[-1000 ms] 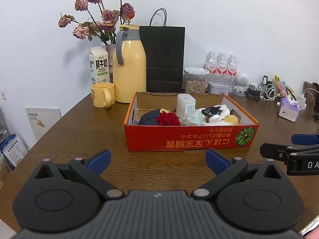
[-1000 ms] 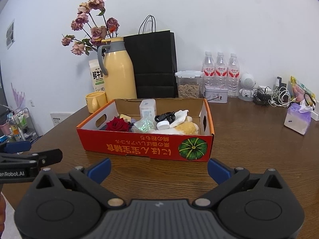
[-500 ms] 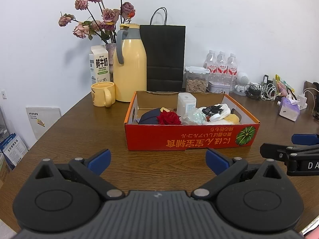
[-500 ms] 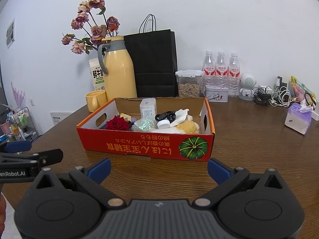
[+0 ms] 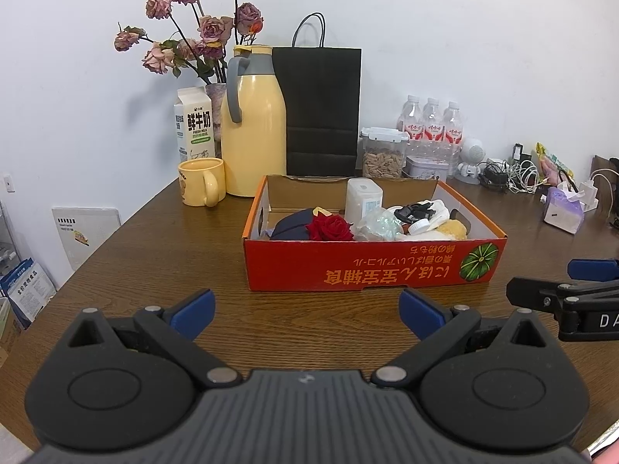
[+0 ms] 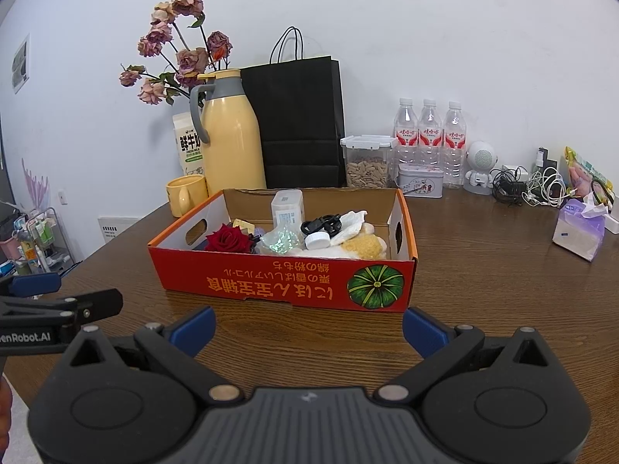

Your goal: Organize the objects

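A red cardboard box with a green pumpkin print stands on the brown wooden table. Inside lie a red rose, a white square container, a dark blue pouch, a black clip, a white cap, a shiny plastic wrap and a yellow sponge-like item. My left gripper hovers open in front of the box, nothing between its fingers. My right gripper is open too, just short of the box's front wall.
Behind the box stand a yellow thermos, yellow mug, milk carton, vase of dried roses, black paper bag, seed jar, tin and three water bottles. Cables and a tissue pack lie at right.
Both grippers have edged slightly nearer the box; otherwise nothing has moved.
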`<state>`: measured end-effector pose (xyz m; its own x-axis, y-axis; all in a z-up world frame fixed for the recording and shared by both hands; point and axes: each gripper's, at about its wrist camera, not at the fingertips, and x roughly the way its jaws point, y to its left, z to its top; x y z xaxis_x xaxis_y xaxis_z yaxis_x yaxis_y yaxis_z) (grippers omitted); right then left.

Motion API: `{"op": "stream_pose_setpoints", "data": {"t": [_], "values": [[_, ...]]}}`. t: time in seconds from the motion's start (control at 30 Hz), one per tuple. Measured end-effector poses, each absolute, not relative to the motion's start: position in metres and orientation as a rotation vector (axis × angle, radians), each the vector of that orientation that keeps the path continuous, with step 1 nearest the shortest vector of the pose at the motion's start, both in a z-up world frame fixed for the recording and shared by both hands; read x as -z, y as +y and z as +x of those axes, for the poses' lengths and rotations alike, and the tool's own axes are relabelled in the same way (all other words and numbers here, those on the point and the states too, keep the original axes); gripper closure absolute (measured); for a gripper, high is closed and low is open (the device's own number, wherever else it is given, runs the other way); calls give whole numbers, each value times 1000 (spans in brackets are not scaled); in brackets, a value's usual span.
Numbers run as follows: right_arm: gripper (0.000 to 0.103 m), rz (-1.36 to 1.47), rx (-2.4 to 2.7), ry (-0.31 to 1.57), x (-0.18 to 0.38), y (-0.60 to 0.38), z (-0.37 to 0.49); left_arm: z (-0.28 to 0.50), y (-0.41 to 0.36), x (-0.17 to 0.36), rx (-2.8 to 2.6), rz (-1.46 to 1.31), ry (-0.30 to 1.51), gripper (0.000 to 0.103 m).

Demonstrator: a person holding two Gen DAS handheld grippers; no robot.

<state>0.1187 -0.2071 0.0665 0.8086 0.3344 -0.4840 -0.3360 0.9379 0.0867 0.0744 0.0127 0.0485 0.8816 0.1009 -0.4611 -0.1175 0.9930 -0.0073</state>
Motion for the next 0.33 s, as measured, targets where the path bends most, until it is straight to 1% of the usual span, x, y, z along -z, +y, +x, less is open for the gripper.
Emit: {"op": "stream_pose_setpoints", "data": {"t": [0.33], "values": [[0,-4,-359,517,-67,-207,119,74,13,-49,-114,-33,483,0]]}}
